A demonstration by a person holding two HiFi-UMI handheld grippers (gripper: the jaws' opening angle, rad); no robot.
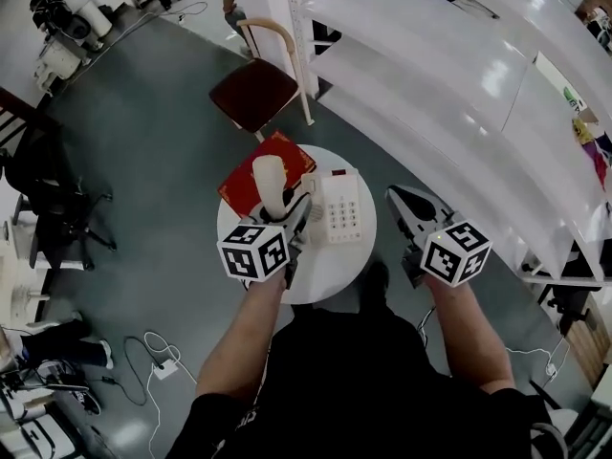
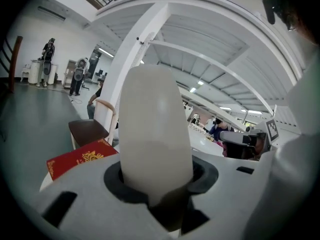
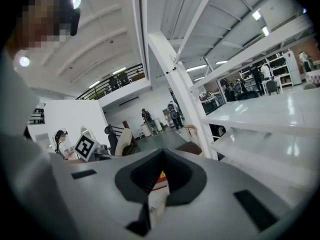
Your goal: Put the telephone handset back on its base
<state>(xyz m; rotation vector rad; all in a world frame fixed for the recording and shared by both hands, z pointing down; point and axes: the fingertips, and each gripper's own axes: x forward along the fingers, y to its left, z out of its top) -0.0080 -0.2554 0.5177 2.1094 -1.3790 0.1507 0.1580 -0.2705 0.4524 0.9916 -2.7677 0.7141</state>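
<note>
A cream telephone handset (image 1: 270, 182) stands upright over the left part of the small round white table (image 1: 325, 277). My left gripper (image 1: 287, 214) is shut on its lower end. In the left gripper view the handset (image 2: 155, 129) fills the middle, rising out from between the jaws of the left gripper (image 2: 160, 186). The white telephone base (image 1: 341, 208) with its keypad lies on the table just right of the handset. My right gripper (image 1: 400, 199) hovers beyond the table's right edge, off the base. Its jaws (image 3: 160, 184) are shut with nothing between them.
A red book (image 1: 277, 153) lies at the table's far edge behind the handset. A wooden chair (image 1: 254, 89) with a dark seat stands past the table. Long white shelves (image 1: 459, 84) run along the right. Cables (image 1: 158, 361) lie on the floor at the left.
</note>
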